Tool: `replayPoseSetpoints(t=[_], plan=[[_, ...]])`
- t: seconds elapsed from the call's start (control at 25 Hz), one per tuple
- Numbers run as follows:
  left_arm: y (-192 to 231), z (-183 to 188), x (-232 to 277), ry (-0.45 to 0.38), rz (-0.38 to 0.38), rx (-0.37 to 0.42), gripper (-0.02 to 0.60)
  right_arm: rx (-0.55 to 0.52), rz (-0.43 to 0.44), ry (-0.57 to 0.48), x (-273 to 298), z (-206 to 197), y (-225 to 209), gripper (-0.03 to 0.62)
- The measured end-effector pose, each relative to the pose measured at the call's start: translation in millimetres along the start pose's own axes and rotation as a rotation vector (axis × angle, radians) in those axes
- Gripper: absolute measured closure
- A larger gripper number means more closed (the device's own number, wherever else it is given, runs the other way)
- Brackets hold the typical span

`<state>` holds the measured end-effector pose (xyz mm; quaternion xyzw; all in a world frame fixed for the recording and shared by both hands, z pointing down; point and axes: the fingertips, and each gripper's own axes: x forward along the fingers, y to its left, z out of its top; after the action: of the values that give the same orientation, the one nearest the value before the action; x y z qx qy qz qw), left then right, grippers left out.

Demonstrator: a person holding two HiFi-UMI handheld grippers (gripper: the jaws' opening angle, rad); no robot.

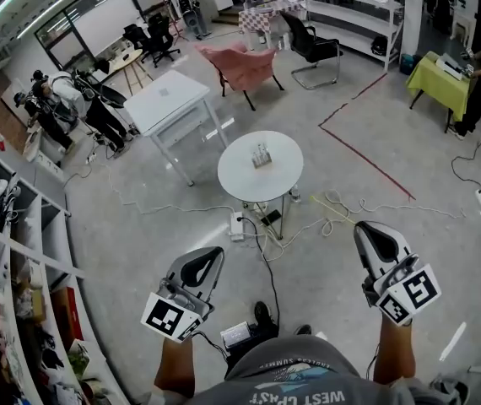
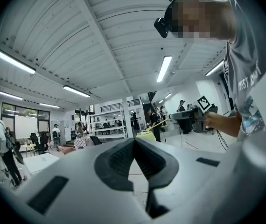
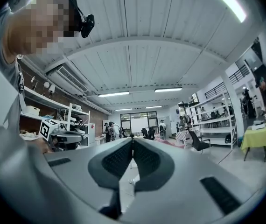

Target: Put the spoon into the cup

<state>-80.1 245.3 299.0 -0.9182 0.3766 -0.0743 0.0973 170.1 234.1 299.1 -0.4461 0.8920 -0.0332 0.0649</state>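
White round surface well ahead, roughly midway between left gripper and right gripper; fingers of both pressed together, empty.

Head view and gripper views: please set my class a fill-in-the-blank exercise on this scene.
1. The jaws of the left gripper and the right gripper are both ____.
2. The white table nearest the grippers has a ____ top.
3. The sling chair beyond it is ____.
Missing words: shut; round; pink.
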Motion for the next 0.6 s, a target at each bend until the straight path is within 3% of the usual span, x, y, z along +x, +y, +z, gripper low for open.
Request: replayPoseSetpoints(t=[0.6], plan=[[71,-15,32,-0.066,-0.11,-0.035,0.579,-0.004,-0.085,0.023,65,-3,6,0.588]])
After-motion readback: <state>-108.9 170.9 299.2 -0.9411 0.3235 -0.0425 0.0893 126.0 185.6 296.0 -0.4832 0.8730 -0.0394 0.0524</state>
